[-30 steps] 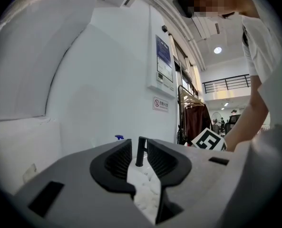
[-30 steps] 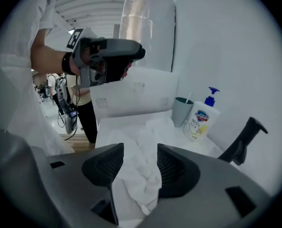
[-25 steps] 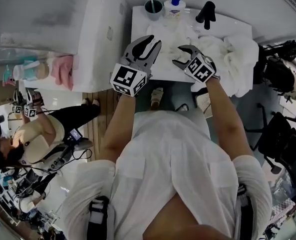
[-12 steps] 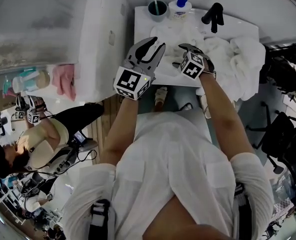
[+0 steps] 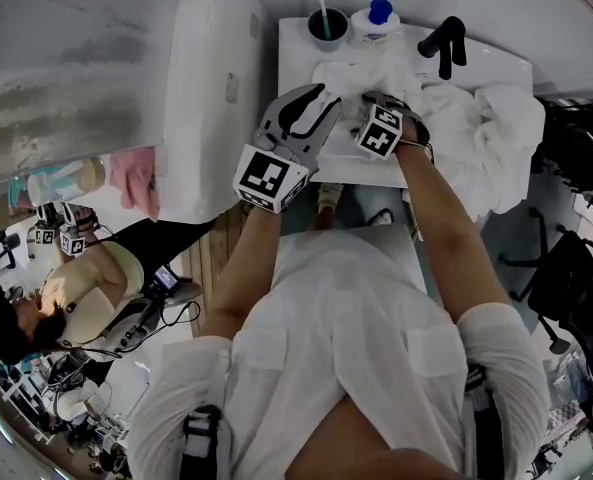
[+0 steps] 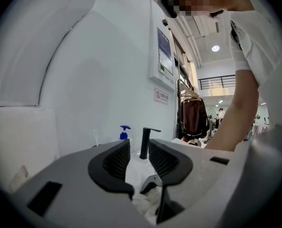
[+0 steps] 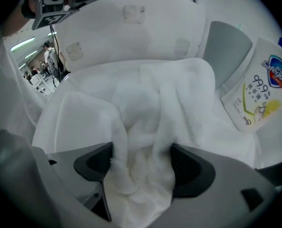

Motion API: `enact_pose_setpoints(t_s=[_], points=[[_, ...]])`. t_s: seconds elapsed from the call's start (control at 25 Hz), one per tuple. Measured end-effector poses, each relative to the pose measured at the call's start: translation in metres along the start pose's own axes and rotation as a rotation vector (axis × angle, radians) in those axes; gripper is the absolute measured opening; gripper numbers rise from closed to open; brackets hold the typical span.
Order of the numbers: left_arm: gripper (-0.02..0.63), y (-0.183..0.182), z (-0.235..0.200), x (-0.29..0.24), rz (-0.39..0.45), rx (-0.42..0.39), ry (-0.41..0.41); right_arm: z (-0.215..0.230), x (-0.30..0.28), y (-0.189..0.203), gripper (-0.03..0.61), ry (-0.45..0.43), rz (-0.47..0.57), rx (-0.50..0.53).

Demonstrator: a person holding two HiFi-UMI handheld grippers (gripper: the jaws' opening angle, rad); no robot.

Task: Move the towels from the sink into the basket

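The right gripper (image 5: 374, 106) points steeply down into the sink (image 5: 298, 78); its jaws have just been opening and stand wide, with a bunched fold of white towel (image 7: 145, 127) filling the gap and touching both pads, not clamped. The left gripper (image 5: 316, 103) hovers just beside it over the sink's near left edge, roughly level; jaws part open, narrow gap, nothing between them; black faucet (image 6: 147, 141) and soap bottle (image 6: 125, 133) beyond. The towel lies in the sink under the right gripper; more towel is heaped at the sink's right end, draping over the rim.
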State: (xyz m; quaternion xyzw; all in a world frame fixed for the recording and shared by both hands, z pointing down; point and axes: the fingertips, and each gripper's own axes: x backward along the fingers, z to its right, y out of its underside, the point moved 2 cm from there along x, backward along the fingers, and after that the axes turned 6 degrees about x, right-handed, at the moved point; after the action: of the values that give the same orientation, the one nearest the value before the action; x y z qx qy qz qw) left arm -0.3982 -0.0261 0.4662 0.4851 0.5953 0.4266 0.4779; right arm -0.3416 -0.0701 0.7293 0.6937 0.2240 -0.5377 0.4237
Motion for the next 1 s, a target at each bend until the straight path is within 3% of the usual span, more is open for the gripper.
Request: enact_pose_setpoints(t_s=[0.36,0.48,0.72,1.0], points=[[0.115,-0.001,-0.012,-0.002,0.006,0.002,0.009,-0.003,-0.033,0.000,0.360,-0.007,-0.089,0.080],[0.115,-0.001,-0.015,0.000,0.006,0.004,0.007,-0.004,-0.039,-0.001,0.326,-0.014,-0.110,0.094],[0.115,0.000,-0.019,0.004,0.005,0.010,0.013,0.000,-0.038,-0.004,0.169,0.014,-0.144,0.122],[0.115,-0.007,-0.020,-0.003,0.024,0.006,0.047,0.003,-0.017,-0.003,0.129,0.111,-0.125,0.103]])
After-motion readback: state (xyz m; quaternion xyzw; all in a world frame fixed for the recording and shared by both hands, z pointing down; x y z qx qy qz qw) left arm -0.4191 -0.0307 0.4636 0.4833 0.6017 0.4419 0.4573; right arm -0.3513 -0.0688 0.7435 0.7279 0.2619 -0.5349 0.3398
